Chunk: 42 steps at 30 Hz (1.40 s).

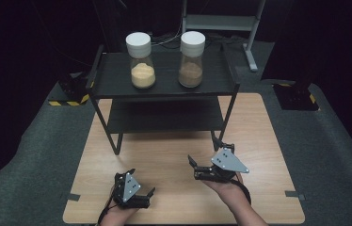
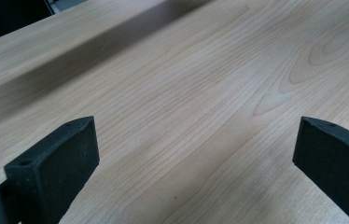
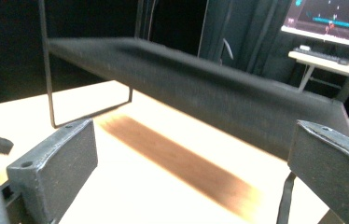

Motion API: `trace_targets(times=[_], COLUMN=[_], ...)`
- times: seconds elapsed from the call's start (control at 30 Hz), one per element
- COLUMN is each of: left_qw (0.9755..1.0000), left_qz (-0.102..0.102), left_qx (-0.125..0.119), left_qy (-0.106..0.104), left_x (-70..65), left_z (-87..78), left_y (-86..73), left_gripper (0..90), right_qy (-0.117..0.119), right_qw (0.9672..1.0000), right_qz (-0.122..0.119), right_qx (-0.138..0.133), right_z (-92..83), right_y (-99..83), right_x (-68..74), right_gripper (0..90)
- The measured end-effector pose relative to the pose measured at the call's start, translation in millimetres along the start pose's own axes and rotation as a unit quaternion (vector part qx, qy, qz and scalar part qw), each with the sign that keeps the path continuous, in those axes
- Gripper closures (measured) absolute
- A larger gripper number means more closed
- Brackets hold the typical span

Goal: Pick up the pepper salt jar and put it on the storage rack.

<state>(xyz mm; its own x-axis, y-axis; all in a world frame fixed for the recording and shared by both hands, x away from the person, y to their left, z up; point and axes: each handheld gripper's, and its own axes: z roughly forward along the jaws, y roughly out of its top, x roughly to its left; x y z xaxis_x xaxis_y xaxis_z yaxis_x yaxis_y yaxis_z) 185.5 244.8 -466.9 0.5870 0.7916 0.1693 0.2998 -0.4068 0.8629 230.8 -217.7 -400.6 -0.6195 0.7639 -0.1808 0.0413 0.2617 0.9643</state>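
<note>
Here the left gripper (image 1: 142, 182) sits low over the front of the wooden bench (image 1: 174, 150), its jaws wide apart with nothing between them. The right gripper (image 1: 205, 159) is a bit farther in, near the foot of the black shelf (image 1: 117, 77), jaws wide too and holding nothing. Up on top of the shelf stand two jars, well away from both grippers: the yellow powder jar (image 1: 142, 60) and the brown powder jar (image 1: 191, 59).
</note>
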Motion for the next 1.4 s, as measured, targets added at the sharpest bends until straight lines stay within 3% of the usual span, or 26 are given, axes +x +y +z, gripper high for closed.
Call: trace_targets(times=[0.23,0.77,1.2,1.4], left_qw=[1.0000,0.9998,0.9997,0.9996], left_qz=[0.007,0.015,0.023,0.027], left_qx=[-0.004,-0.009,-0.010,-0.009], left_qy=[0.002,0.001,0.003,0.003], left_x=[-1.8,-3.6,-5.3,-6.6], left_z=[-0.7,-1.6,-1.9,-1.5], left_y=[-1.4,-3.0,-3.4,-2.8], left_gripper=[0.6,0.6,0.7,0.7], right_qy=[-0.004,-0.018,-0.026,-0.035], right_qw=[0.9995,0.9966,0.9921,0.9882], right_qz=[-0.008,-0.020,-0.038,-0.061], right_qx=[0.031,0.078,0.116,0.136], right_z=[1.2,0.2,-2.1,-2.5], right_y=[-25.6,-58.3,-68.2,-65.1], right_x=[6.1,12.4,18.0,24.3], right_gripper=[0.8,1.9,1.9,2.0])
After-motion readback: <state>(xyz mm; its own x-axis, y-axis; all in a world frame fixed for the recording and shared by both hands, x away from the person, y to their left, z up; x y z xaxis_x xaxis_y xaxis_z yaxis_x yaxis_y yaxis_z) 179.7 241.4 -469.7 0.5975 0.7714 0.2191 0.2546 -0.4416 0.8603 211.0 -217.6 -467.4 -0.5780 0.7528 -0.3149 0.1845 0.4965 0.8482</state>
